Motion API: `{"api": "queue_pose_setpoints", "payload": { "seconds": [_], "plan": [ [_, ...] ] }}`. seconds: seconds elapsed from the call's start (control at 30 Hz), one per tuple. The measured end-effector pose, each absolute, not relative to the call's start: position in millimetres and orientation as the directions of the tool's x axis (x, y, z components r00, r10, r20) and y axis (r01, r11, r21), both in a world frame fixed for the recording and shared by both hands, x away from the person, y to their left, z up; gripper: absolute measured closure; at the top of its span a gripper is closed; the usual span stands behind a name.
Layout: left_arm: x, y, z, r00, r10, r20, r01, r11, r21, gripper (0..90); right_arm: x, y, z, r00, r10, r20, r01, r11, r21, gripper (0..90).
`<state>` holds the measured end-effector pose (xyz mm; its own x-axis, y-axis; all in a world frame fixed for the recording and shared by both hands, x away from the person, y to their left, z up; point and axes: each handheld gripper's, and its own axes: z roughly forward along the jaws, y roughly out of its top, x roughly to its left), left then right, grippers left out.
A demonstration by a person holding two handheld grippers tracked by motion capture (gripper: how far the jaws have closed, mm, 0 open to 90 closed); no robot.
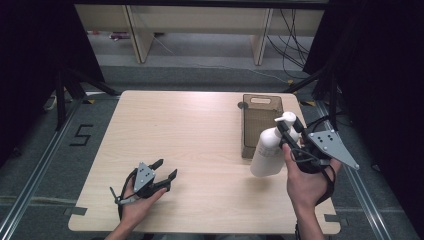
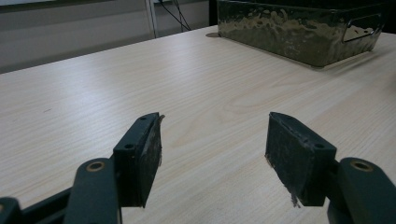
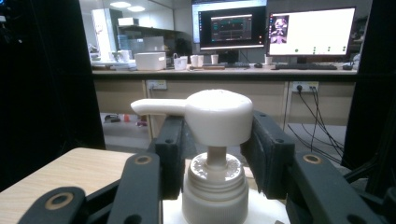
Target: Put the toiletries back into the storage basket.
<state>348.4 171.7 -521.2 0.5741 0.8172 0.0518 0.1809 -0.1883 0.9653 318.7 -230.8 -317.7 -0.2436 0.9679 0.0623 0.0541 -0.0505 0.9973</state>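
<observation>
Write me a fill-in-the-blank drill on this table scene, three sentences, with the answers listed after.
1. The right gripper is shut on the neck of a white ____ bottle.
2. The left gripper hovers over the table with its jaws ____.
3. The brown bin stands on the table's ____ side, by the bottle.

Missing words: pump; open; right

A lab: monitors (image 3: 271, 31) on a bench, black curtains (image 1: 30, 60), cables.
</observation>
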Motion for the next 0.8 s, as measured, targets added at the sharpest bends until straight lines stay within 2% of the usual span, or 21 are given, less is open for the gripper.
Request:
{"api": "queue_pose_setpoints", "payload": {
  "seconds": [0.8],
  "plan": [
    [349,172,-521,0.576,0.816,0.049,0.183,-0.187,0.965,35.4,336,-227,-303,-0.219,0.975,0.037,0.015,-0.035,0.999,60.6]
  ]
}}
